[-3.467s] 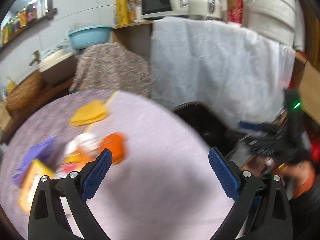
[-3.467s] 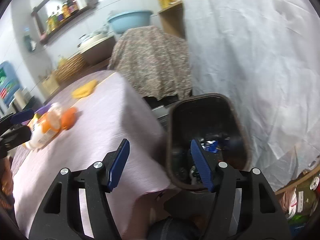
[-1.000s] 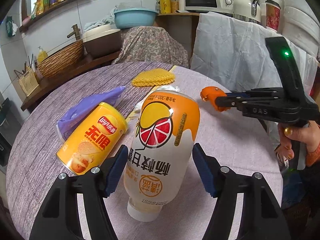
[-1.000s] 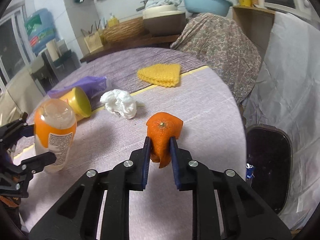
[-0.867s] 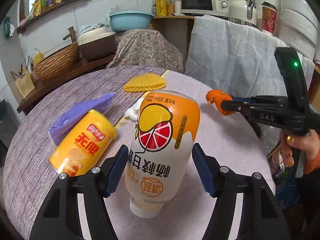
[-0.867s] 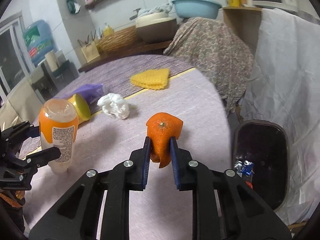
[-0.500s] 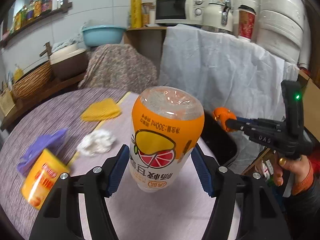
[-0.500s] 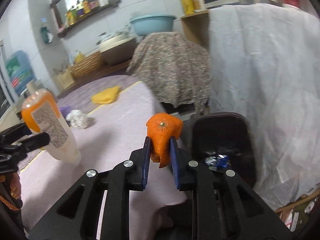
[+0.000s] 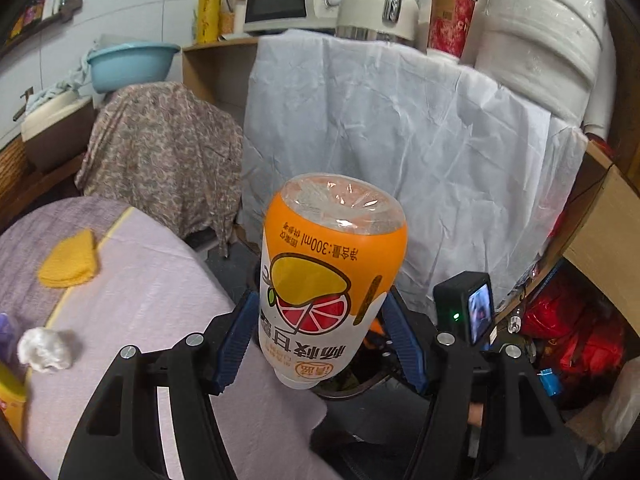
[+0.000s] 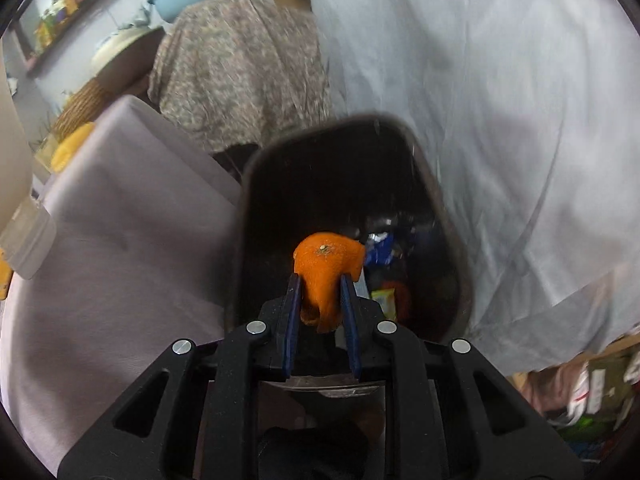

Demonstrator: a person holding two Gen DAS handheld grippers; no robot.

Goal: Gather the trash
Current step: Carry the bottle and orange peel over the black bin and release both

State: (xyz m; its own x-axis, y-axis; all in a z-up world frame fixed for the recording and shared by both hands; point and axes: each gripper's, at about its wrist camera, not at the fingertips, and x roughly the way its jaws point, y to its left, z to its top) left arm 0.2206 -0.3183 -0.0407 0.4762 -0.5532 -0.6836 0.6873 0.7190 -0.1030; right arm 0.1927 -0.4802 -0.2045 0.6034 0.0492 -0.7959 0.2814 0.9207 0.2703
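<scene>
My left gripper [image 9: 320, 316] is shut on an orange-and-white drink bottle [image 9: 326, 276], held base outward past the table's edge. Below and behind the bottle, part of the black trash bin [image 9: 360, 384] shows. My right gripper [image 10: 320, 284] is shut on a piece of orange peel [image 10: 326, 268] and hangs over the open mouth of the black trash bin [image 10: 424, 168], which has wrappers at its bottom. In the left wrist view the right gripper's camera block [image 9: 466, 312] sits just right of the bottle. The bottle's cap end [image 10: 24, 236] shows at the left edge of the right wrist view.
The lilac-clothed table [image 9: 140, 292] bears a crumpled white tissue [image 9: 44, 350], a yellow cloth [image 9: 70, 260] and a yellow chip can [image 9: 10, 400] at the left edge. A white sheet [image 9: 400, 128] drapes behind the bin. Red bags [image 9: 576, 332] lie under a shelf at right.
Both grippers have swung from over the table toward the bin. The right one dropped over the bin's mouth with the peel; the left one carried the bottle past the table's edge.
</scene>
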